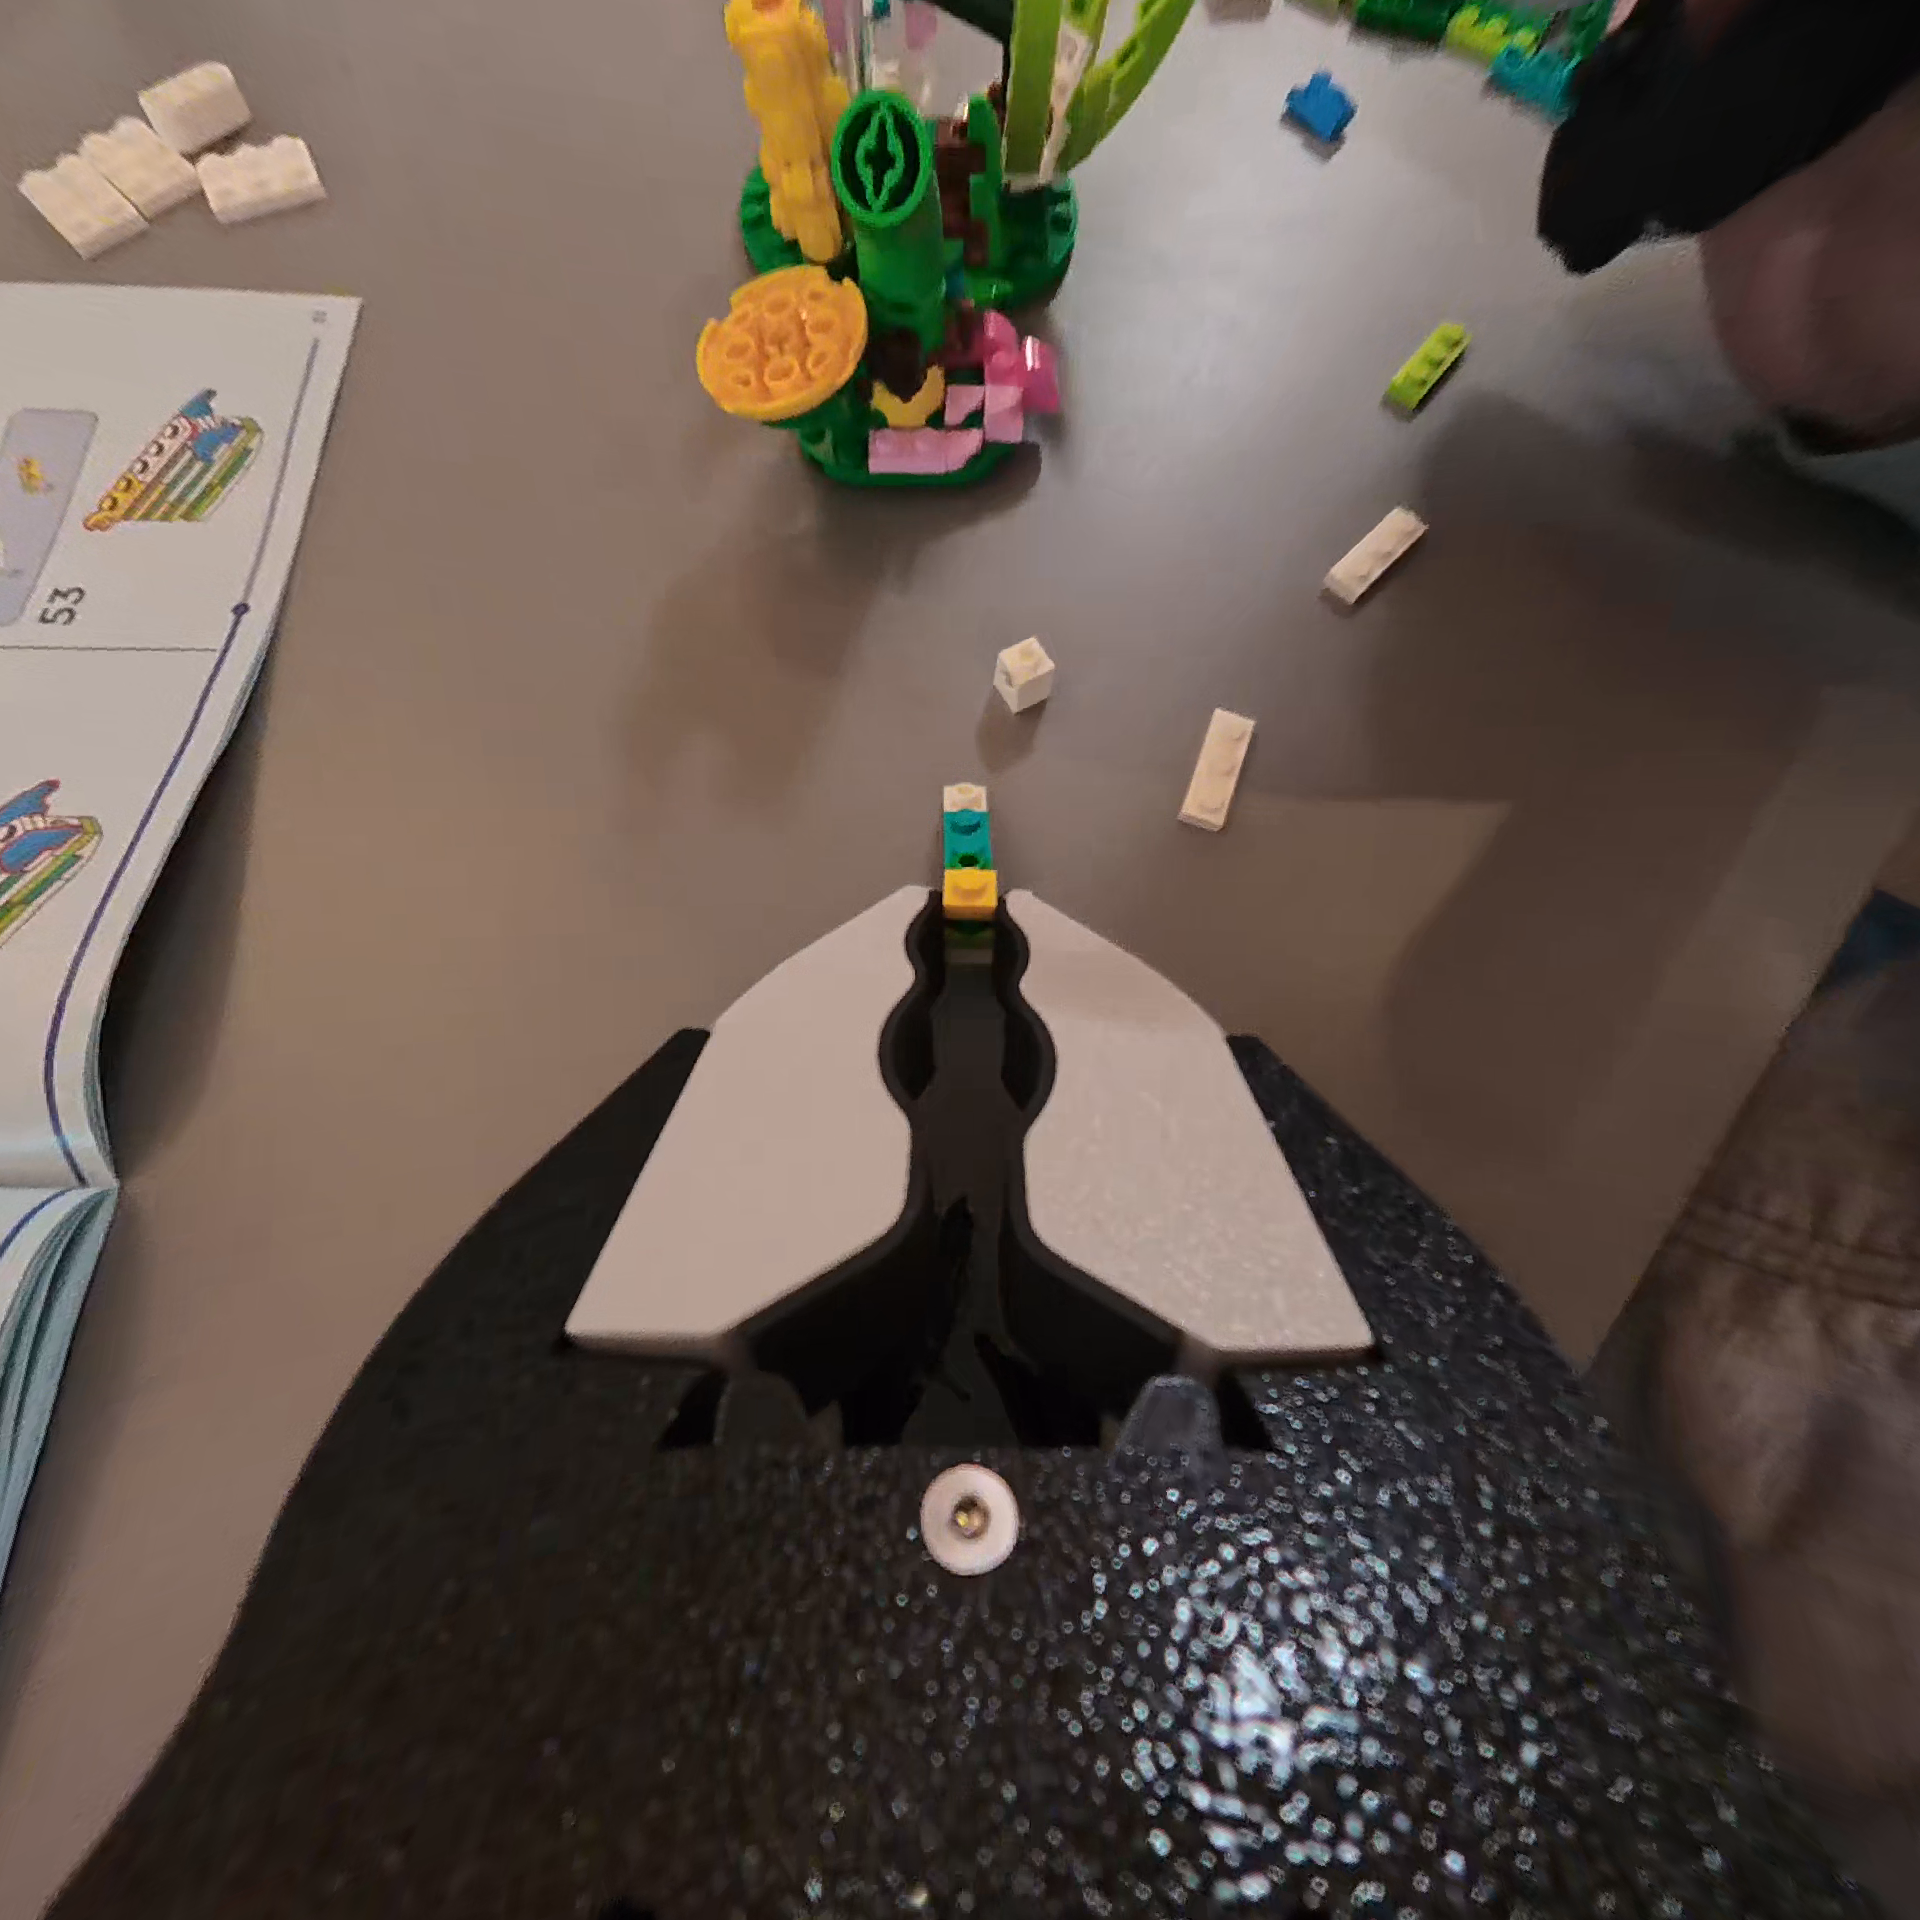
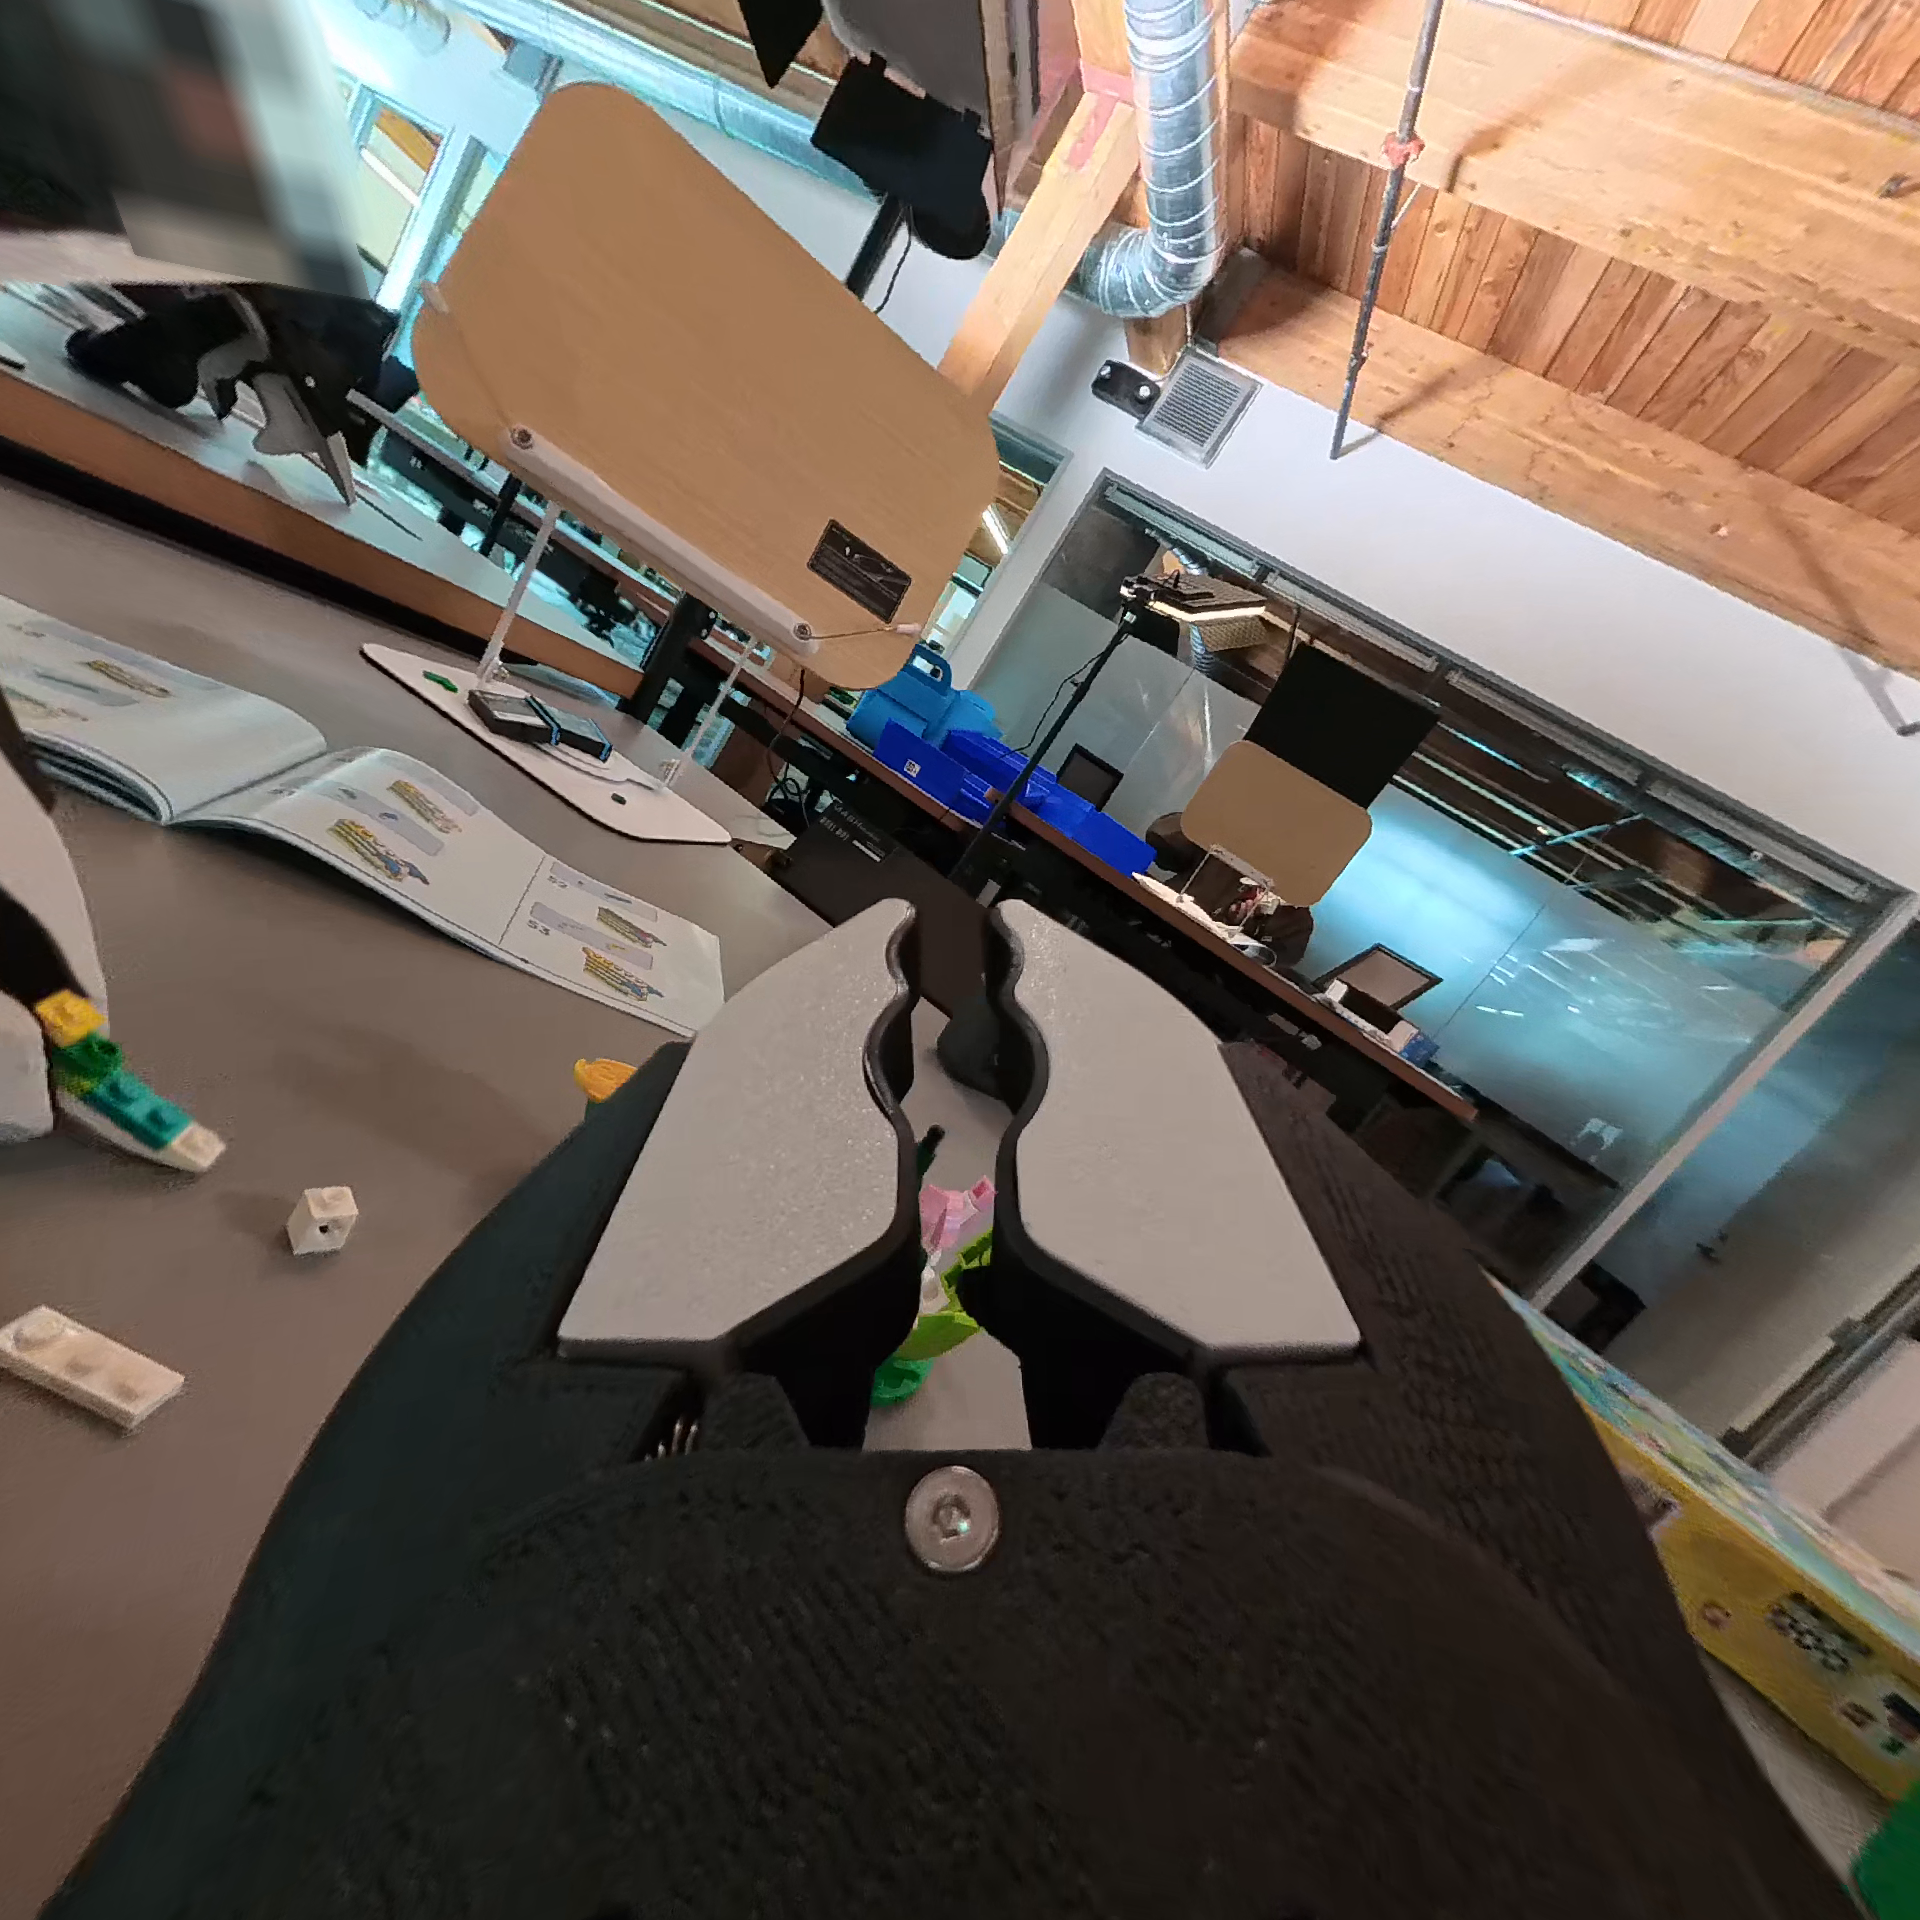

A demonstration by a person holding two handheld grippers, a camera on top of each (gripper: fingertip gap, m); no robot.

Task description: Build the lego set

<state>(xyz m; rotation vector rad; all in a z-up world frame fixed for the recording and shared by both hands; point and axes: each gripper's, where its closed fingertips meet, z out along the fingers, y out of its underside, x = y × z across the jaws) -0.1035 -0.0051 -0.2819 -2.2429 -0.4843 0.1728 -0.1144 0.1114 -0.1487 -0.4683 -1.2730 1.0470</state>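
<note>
Left gripper (image 1: 968, 914) fingers are pinching a small brick strip (image 1: 966, 847), white tip resting on the grey table (image 1: 520, 727). Right gripper (image 2: 951, 935) fingers are hanging slightly spread, gripping nothing, above the flower model (image 2: 940, 1320).

My left wrist view: looks steeply down along fingers at grey table (image 1: 520, 727), close above surface; instruction booklet (image 1: 125, 644) at left edge of frame, flower brick model (image 1: 894, 270) top centre. My right wrist view: low near same table (image 2: 312, 1039), tilted, facing outward and up across room toward wooden ceiling (image 2: 1558, 260) in upper right. Shared: booklet (image 2: 364, 821), white cube brick (image 1: 1023, 673) (image 2: 323, 1220), left gripper (image 2: 31, 997) at left edge
</note>
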